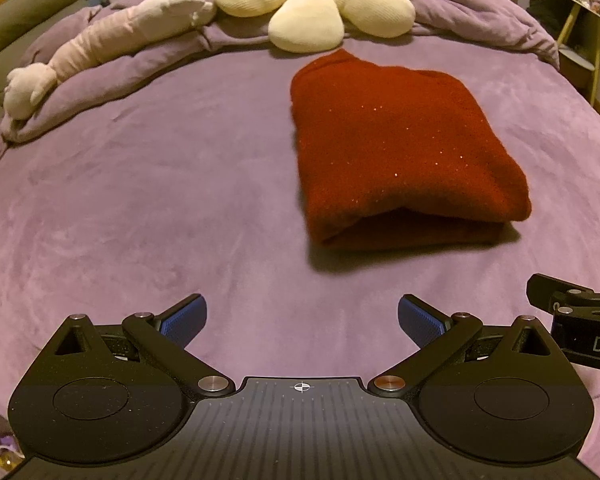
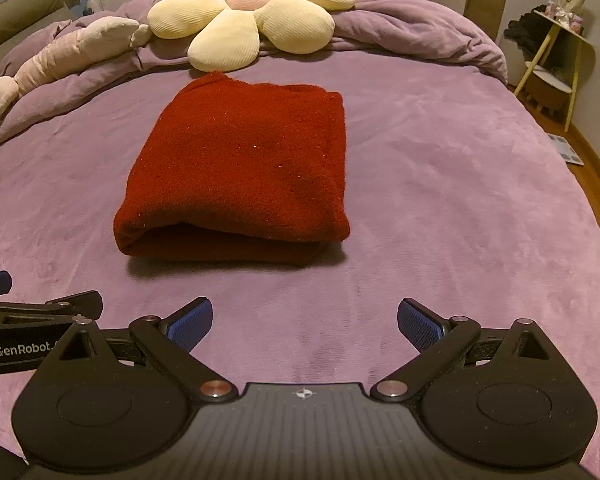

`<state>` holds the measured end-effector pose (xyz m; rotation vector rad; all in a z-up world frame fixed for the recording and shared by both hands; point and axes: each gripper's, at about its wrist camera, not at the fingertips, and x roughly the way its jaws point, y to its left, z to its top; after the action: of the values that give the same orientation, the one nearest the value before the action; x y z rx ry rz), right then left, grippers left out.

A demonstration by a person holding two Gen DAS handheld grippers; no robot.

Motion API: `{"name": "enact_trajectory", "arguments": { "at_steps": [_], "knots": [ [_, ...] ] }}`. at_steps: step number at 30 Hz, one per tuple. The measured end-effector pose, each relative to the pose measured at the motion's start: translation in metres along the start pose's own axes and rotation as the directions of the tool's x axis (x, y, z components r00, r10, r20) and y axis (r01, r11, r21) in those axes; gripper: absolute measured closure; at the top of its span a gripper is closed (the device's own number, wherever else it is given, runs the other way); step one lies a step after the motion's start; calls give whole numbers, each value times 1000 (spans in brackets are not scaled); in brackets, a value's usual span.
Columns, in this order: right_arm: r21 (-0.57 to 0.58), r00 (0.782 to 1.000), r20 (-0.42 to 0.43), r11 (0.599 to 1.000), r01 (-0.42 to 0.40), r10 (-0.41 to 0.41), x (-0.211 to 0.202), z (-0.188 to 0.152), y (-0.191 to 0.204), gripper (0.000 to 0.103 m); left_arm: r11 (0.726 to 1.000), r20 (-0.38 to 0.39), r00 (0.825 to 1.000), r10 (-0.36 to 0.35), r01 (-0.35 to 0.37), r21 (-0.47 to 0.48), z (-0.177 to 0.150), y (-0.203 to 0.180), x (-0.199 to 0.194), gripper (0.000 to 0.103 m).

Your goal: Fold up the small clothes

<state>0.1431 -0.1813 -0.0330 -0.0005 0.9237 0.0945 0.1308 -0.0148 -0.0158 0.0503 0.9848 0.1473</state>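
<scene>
Red knit garment [image 2: 236, 168]: folded into thick rectangle, flat on purple bed [image 2: 440, 200], just short of flower cushion [image 2: 244, 12]. Left claw [image 1: 302, 322]: wide, empty, near side of garment, apart from it. Right claw [image 2: 304, 324]: wide, empty, likewise apart. Step judged: folding seemingly complete. Next: perhaps tidy protruding far corner, or leave be.

Folded red garment [image 1: 404, 148] — purple bedspread [image 1: 140, 208].

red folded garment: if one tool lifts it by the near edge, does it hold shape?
Probably not. The red garment looks like soft, thick knit in loose folded layers, so it would likely droop and unfold. On the plush purple bedspread, pushing it would probably bunch it rather than slide it.
</scene>
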Motion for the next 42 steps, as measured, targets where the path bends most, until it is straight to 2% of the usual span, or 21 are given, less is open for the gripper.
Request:
{"name": "enact_trajectory", "arguments": {
  "at_steps": [19, 42],
  "knots": [
    [2, 999, 32, 1000, -6, 6, -12, -1, 0, 4, 1000, 1, 1000, 2, -2, 17, 1, -2, -4, 0],
    [2, 1000, 31, 1000, 6, -6, -11, 2, -1, 4, 1000, 10, 1000, 5, -5, 25, 6, -5, -4, 0]
  ]
}}
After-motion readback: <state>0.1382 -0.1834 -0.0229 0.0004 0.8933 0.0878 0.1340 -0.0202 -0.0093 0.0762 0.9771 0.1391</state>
